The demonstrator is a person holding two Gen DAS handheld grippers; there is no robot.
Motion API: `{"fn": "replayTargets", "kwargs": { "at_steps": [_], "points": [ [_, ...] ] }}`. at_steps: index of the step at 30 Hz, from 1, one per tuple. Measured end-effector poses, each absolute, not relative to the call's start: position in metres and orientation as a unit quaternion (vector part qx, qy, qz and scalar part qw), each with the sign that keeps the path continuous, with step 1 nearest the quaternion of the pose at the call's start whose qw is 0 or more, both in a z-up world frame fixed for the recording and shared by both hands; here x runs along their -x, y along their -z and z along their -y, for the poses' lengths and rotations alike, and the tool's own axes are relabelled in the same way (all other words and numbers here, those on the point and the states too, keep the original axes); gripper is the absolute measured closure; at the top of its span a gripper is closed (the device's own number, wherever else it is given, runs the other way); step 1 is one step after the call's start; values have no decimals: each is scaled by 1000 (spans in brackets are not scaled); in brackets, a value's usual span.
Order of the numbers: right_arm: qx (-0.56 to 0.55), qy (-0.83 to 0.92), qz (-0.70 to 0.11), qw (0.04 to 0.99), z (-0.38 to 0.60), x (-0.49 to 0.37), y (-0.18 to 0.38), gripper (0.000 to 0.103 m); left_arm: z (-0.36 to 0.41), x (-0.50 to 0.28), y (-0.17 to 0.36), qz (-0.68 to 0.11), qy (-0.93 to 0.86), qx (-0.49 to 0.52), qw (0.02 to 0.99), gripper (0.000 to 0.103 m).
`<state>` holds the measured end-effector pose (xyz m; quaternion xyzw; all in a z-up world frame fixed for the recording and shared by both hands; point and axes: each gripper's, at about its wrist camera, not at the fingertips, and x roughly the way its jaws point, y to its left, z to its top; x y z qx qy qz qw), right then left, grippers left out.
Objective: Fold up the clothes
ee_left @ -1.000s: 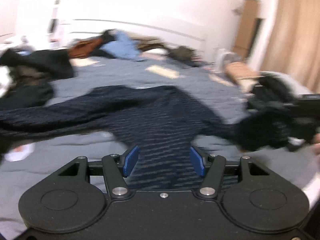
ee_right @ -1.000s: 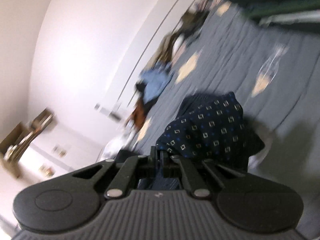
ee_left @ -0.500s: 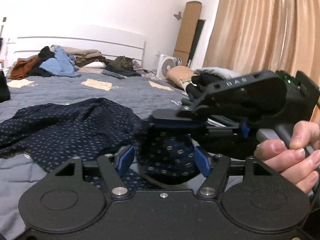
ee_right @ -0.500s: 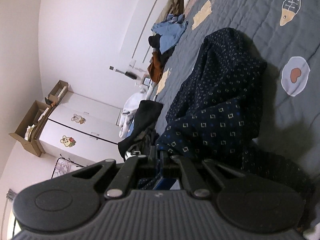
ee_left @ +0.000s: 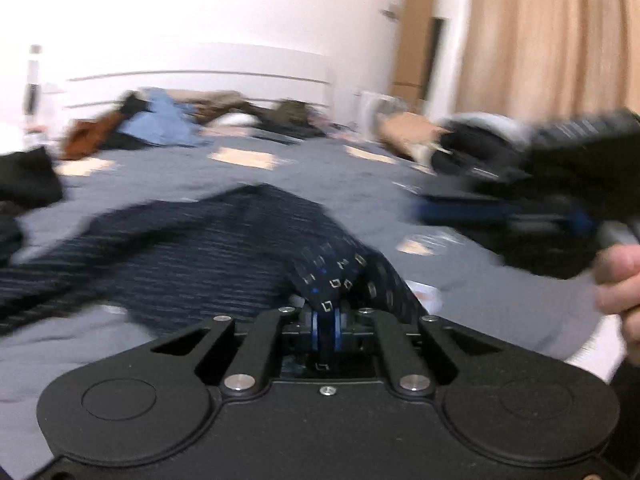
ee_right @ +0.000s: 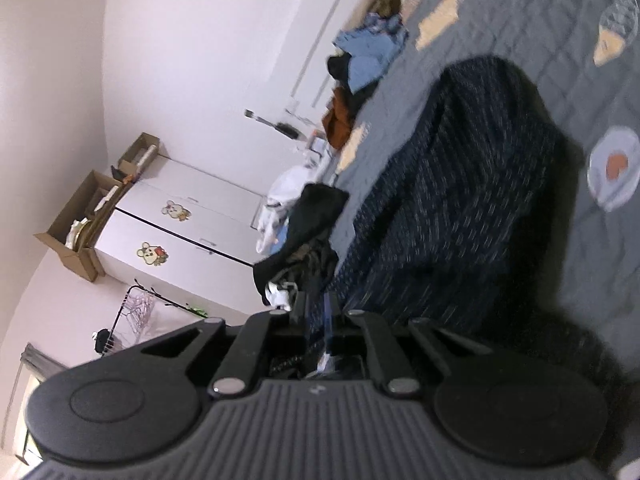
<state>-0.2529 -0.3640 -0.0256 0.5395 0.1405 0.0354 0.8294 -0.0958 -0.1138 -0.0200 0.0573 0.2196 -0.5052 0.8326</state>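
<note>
A dark navy shirt [ee_left: 192, 252] with small square prints lies crumpled across the grey bedspread [ee_left: 352, 184]. My left gripper [ee_left: 326, 322] is closing, and its blue pads pinch a raised fold of this shirt. In the left wrist view, my right gripper [ee_left: 516, 200] is a blur at the right, with a person's hand [ee_left: 620, 280] on its handle. In the right wrist view, the shirt [ee_right: 460, 208] runs away from my right gripper [ee_right: 318, 310]. Its jaws are just opening, nearly together, with shirt cloth still between the pads.
Piled clothes [ee_left: 160, 124] lie along the white headboard [ee_left: 200, 76], and dark garments [ee_right: 304, 232] lie at the bed's side. A white wardrobe [ee_right: 180, 232] with cardboard boxes on top, a clothes rack [ee_right: 136, 308], beige curtains [ee_left: 552, 40] and a white fan [ee_left: 374, 108] surround the bed.
My left gripper went from open around the shirt fold to shut on it. The right gripper swung off to the right in the left wrist view. Both views are now blurred by motion.
</note>
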Motion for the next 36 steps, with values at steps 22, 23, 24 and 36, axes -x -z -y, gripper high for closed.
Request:
{"fn": "replayTargets", "kwargs": {
  "at_steps": [22, 23, 24, 36],
  "points": [
    [-526, 31, -167, 833, 379, 244, 42, 93, -233, -43, -96, -258, 40, -57, 964, 90],
    [-524, 31, -170, 834, 379, 243, 43, 93, -226, -40, -92, -258, 44, -70, 962, 83],
    [-523, 31, -173, 834, 378, 242, 44, 93, -220, -37, -89, -254, 50, -79, 963, 72],
    [-504, 36, -204, 838, 376, 231, 52, 93, -61, -12, -81, -231, 260, -83, 934, 33]
  ]
}}
